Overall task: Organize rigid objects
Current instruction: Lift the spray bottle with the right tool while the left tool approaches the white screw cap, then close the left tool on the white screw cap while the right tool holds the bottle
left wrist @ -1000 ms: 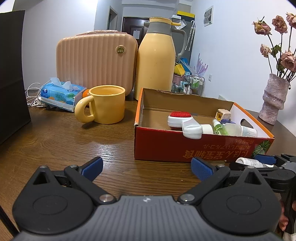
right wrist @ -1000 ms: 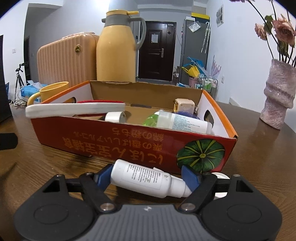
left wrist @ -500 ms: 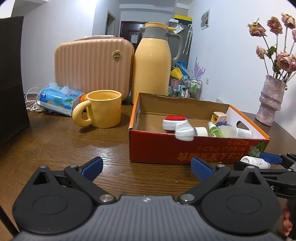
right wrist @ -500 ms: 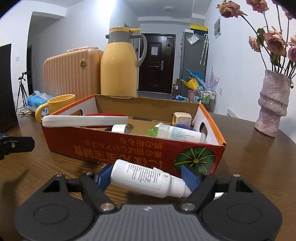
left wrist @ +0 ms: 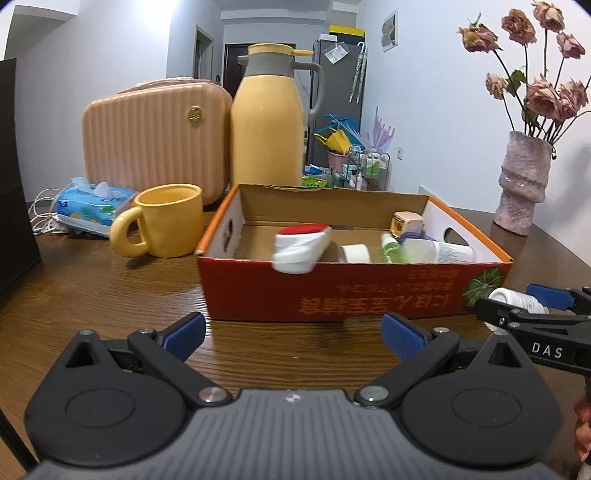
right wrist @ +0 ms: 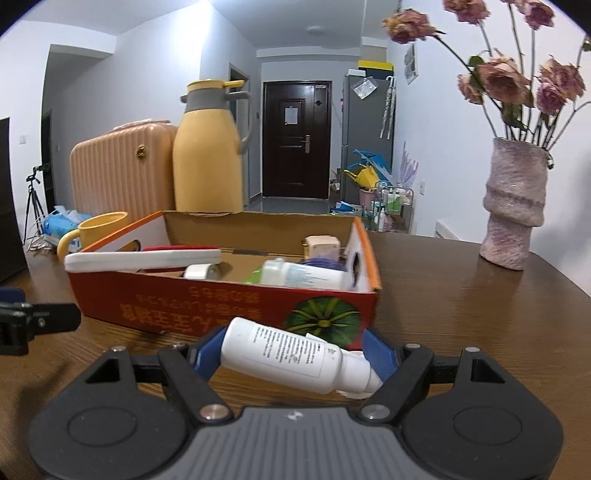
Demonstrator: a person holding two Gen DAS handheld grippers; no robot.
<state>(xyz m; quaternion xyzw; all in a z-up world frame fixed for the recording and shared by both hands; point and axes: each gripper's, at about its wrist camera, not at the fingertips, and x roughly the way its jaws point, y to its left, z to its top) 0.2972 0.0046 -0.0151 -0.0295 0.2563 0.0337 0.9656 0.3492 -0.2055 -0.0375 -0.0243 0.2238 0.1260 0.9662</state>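
Both hands have backed off; the red box (right wrist: 221,306) looks smaller. Our right gripper (right wrist: 295,356) still clamps the white bottle (right wrist: 291,356); left gripper (left wrist: 293,332) jaws released, empty. Boxing it remains.

1. White walls, white ceiling with a round ceiling light (right wrist: 315,30).
2. Dark wooden door (right wrist: 295,138) at the hallway's end.
3. Grey cabinet (right wrist: 364,136), right of the door.
4. Brown wood-grain table (right wrist: 480,314).
5. Tripod (right wrist: 33,201), far left.
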